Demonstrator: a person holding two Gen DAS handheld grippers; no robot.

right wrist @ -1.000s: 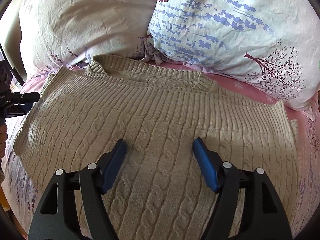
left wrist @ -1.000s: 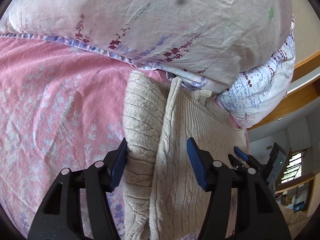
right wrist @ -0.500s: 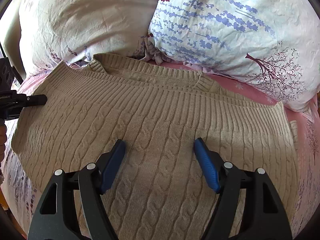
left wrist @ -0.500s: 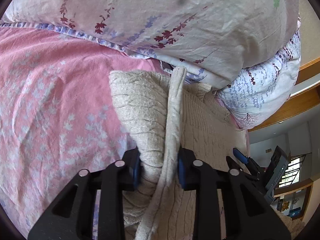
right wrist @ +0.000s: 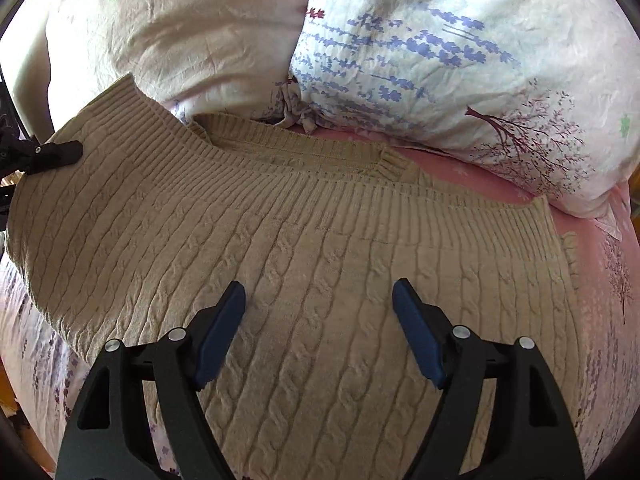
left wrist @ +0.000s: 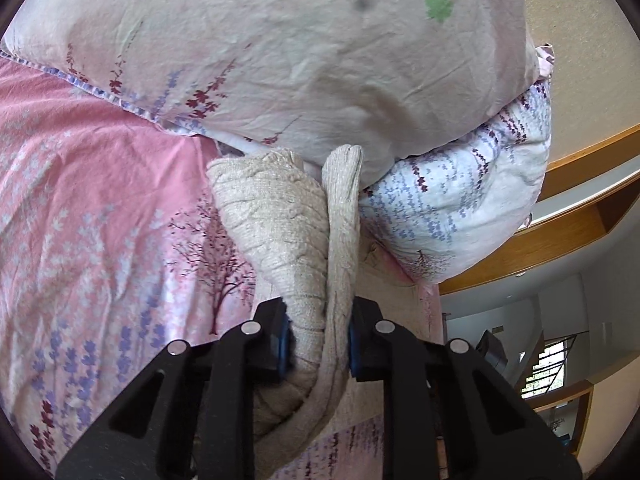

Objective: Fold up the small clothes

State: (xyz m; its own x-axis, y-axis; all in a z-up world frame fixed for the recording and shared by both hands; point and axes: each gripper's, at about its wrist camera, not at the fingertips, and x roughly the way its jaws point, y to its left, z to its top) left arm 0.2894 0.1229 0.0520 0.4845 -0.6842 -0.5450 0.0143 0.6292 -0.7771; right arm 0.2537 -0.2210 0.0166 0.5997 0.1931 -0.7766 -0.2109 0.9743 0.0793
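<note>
Beige sweater [right wrist: 304,264] spread flat on pink bed sheet [left wrist: 92,216], just below pillows [right wrist: 432,60]. Left gripper [left wrist: 316,340] fingers closing, pinching bunched side edge between pads, edge raised off bed. Right gripper [right wrist: 316,320] fingers wide, opening, nothing between, poised over mid-body. First side fold barely begun; rest of folding left.
</note>
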